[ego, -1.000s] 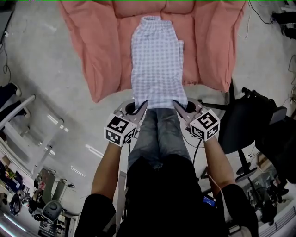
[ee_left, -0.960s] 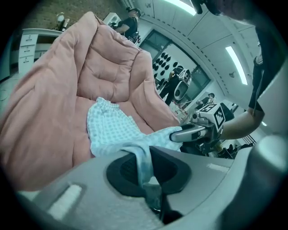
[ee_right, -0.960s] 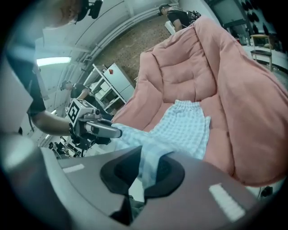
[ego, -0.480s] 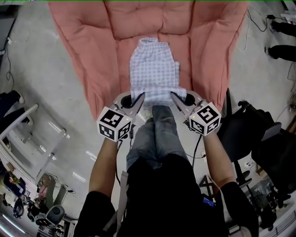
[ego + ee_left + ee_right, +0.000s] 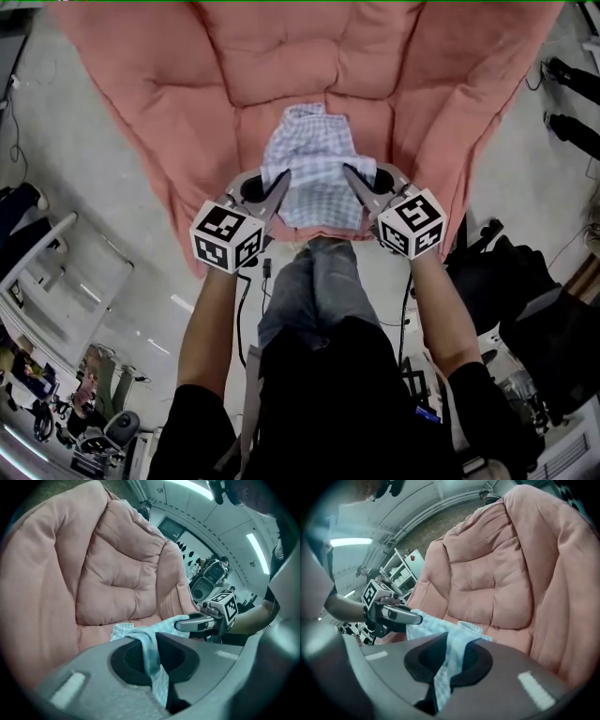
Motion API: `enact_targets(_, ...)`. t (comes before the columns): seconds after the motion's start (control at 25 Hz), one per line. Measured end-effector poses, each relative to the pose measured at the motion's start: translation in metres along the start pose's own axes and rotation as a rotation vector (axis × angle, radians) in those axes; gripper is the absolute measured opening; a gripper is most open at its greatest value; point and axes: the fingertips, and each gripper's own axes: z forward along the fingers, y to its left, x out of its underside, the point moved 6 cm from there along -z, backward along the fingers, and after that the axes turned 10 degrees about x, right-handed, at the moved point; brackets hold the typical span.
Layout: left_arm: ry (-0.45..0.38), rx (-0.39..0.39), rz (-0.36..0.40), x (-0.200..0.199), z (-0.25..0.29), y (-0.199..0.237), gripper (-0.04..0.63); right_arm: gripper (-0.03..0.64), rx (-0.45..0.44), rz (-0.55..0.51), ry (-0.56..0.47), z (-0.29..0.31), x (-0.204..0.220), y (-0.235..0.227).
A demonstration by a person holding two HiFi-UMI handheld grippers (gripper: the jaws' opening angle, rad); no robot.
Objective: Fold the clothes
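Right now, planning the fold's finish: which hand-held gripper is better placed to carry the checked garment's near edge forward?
Neither clearly. The left hand-held gripper and right hand-held gripper are each shut on a near corner of the checked garment, level and mirrored over the pink cushion; probably move both together.

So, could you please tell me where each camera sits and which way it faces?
Head view: on the person's head, facing steeply down at cushion and garment; shows arms, legs, left tongs, right tongs.
Left gripper view: on the left tongs, facing the cushion's back; shows its tongs shut on garment, plus right tongs.
Right gripper view: on the right tongs, facing the cushion likewise; shows left tongs.
Shared: both gripper views see garment, cushion, each other.
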Motion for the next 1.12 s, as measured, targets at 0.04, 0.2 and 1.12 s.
enact_targets(0.04,0.002,-0.003,-0.002,-0.003,0.003,0.005,0.029,0.017,-0.001,-0.001,0.005,0.005,-0.003,-0.004)
enact_targets(0.2,0.018,-0.015,-0.006,-0.014,0.017,0.026,0.032,0.017,-0.001,0.017,0.025,0.025,-0.009,-0.021)
enact_targets(1.12,0.082,-0.133,-0.021,-0.016,0.027,0.066,0.328,0.181,0.252,0.023,0.086,0.053,-0.008,-0.072)
